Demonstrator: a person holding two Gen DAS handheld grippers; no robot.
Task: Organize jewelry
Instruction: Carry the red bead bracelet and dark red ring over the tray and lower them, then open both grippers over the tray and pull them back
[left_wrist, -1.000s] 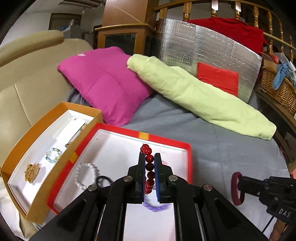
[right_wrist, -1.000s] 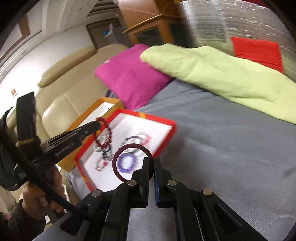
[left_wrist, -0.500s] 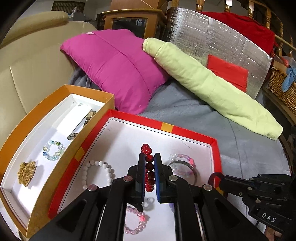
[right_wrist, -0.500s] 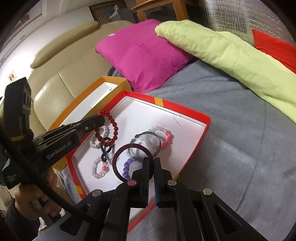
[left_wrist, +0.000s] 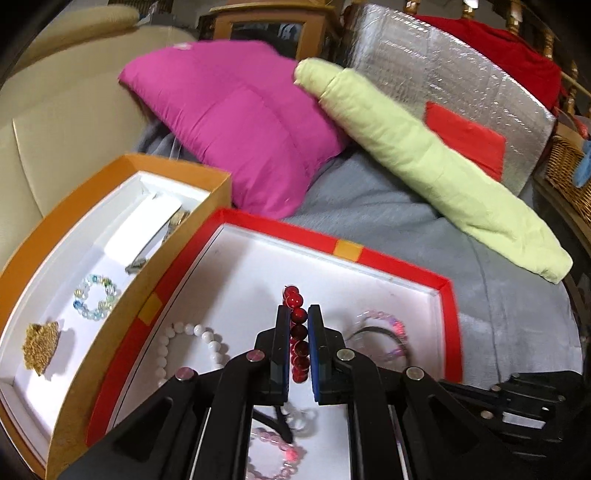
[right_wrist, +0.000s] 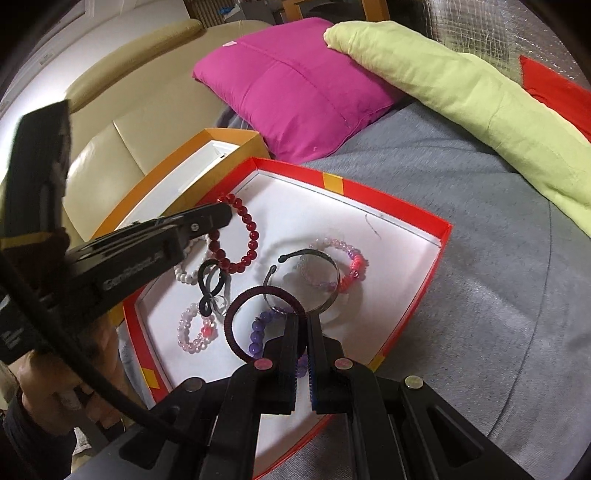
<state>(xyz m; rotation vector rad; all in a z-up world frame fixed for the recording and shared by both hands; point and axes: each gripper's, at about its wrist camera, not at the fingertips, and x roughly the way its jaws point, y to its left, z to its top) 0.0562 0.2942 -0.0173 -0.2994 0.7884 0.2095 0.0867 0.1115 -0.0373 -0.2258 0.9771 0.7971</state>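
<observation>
Left hand-held gripper (left_wrist: 298, 321) is clamped on the red beads (left_wrist: 297, 332) over the red box (left_wrist: 448, 332). Right hand-held gripper (right_wrist: 302, 325) is pinching the maroon band (right_wrist: 236, 314) there too.

Ahead of the left claw (left_wrist: 298, 317) the red tray's (left_wrist: 448, 325) white floor lies bare up to its far wall; to its left the tray wall and the taller orange box (left_wrist: 110, 332) form a barrier. Under and just ahead of the right claw (right_wrist: 302, 325) bracelets crowd the floor: the metal bangle (right_wrist: 325, 280) and purple beads (right_wrist: 258, 332). To its right, past the low tray wall, the grey blanket (right_wrist: 480, 295) lies open up to the green bolster (right_wrist: 480, 107).
</observation>
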